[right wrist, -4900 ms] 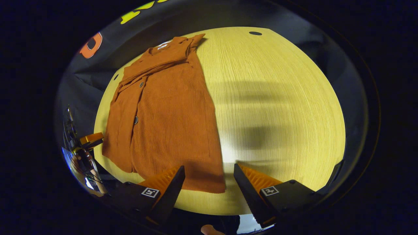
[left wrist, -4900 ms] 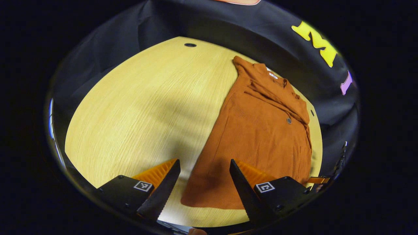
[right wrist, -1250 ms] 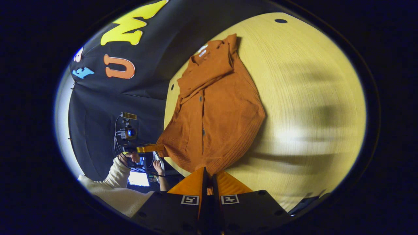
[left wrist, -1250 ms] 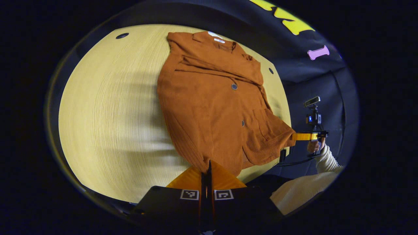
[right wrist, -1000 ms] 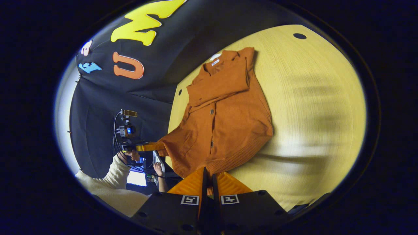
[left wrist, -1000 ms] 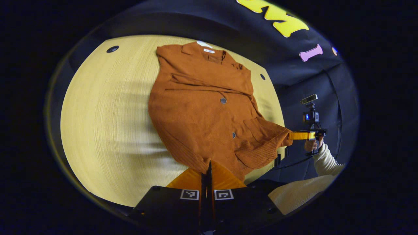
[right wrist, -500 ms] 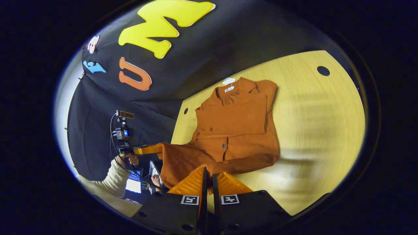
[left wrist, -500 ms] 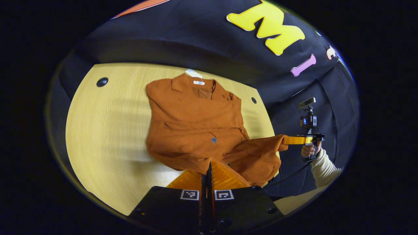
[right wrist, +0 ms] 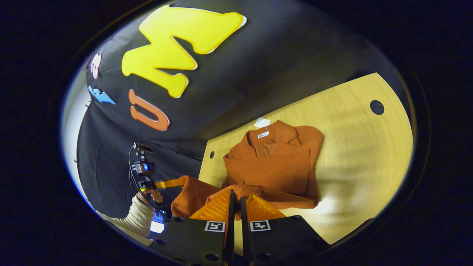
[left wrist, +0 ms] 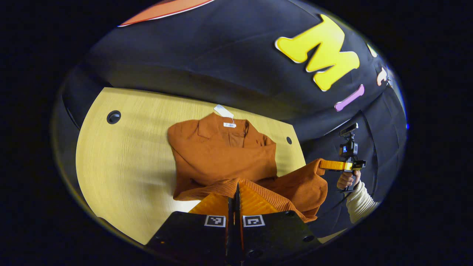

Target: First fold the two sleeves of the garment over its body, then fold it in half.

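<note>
A rust-orange buttoned garment (left wrist: 221,159) lies on the wooden table (left wrist: 122,162) with its sleeves folded across the chest and a white tag (left wrist: 223,111) at the collar. My left gripper (left wrist: 236,190) is shut on one corner of the hem, held up above the body. In the same view, my right gripper (left wrist: 334,165) pinches the other hem corner farther off. In the right gripper view the garment (right wrist: 273,166) has its lower half raised toward the collar, my right gripper (right wrist: 235,195) is shut on the hem, and my left gripper (right wrist: 168,183) holds the far corner.
The table (right wrist: 362,147) has round cable holes (left wrist: 113,117) (right wrist: 377,107). Its far edge meets the black cloth wall just behind the collar. A hand (left wrist: 345,180) in a cream knitted sleeve (left wrist: 360,201) holds the far gripper. Bare tabletop lies on each side of the garment.
Both grippers closed on the hem corners, lifted them and carried them toward the collar. The lower half of the garment now arches over the upper half.
</note>
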`<state>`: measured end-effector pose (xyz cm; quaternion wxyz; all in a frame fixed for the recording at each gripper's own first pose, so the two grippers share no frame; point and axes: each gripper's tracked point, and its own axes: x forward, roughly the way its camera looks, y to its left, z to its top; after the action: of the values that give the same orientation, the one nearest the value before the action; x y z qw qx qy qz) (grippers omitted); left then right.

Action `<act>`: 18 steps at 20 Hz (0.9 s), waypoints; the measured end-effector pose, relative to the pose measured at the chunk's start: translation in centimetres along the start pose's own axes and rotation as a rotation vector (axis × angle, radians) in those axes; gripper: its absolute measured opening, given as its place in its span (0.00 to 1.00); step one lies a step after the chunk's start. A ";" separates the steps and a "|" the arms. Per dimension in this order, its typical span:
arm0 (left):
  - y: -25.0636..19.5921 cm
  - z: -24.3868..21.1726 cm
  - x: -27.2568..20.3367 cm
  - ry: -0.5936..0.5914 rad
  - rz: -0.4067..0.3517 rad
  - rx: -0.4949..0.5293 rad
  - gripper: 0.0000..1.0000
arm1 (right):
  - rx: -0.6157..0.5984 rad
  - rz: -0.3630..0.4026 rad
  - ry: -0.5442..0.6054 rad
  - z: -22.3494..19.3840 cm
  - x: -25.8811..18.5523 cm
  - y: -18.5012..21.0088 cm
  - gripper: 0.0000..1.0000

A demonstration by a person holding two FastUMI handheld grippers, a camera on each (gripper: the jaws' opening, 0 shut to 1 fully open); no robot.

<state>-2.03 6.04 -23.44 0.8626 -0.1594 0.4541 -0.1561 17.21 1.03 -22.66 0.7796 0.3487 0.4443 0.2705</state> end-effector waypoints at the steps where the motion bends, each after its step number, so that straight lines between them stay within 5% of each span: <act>1: -0.3 0.4 0.3 -0.013 -0.003 -0.018 0.03 | 0.015 -0.003 -0.017 1.0 0.7 -0.2 0.10; 8: -1.4 1.8 2.5 -0.053 -0.034 -0.118 0.07 | 0.079 0.029 -0.082 4.7 4.5 -1.5 0.07; 18: -0.5 3.0 2.5 -0.125 -0.041 -0.339 0.03 | 0.243 -0.075 -0.154 8.2 11.4 -9.5 0.10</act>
<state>1.75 4.94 -23.51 0.8466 -0.3210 0.4160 -0.0847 30.74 1.05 -32.87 0.7730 0.4434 0.4254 0.1578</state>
